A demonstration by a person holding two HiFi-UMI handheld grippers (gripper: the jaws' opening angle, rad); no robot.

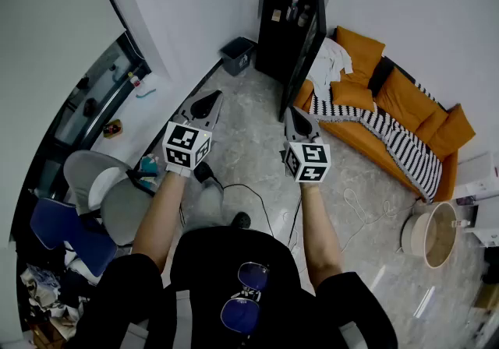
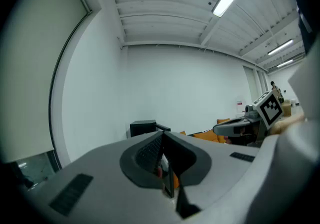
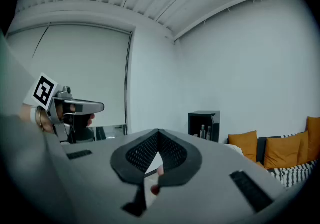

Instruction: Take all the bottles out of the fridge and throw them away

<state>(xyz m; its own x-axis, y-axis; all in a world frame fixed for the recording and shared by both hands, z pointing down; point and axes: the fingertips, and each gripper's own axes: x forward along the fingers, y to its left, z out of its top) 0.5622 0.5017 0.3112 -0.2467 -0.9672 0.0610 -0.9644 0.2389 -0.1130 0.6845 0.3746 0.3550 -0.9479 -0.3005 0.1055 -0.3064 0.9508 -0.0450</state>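
Note:
A tall black fridge (image 1: 273, 36) stands against the far wall with its door (image 1: 306, 59) swung open. Several bottles (image 1: 295, 11) show on its upper shelf. In the right gripper view the fridge (image 3: 204, 124) is ahead at the right, with the bottles (image 3: 205, 132) inside. The fridge (image 2: 142, 128) shows just past the jaws in the left gripper view. My left gripper (image 1: 212, 96) and right gripper (image 1: 291, 112) are held side by side over the floor, well short of the fridge. Both point toward it. The left gripper (image 2: 162, 137) and the right gripper (image 3: 158, 133) have their jaws together and hold nothing.
A dark bin (image 1: 238, 55) sits on the floor left of the fridge. An orange sofa (image 1: 405, 106) with a striped blanket (image 1: 390, 133) and a white cloth runs along the right. A round basket (image 1: 433, 234), floor cables (image 1: 257, 199) and chairs (image 1: 93, 184) lie nearer me.

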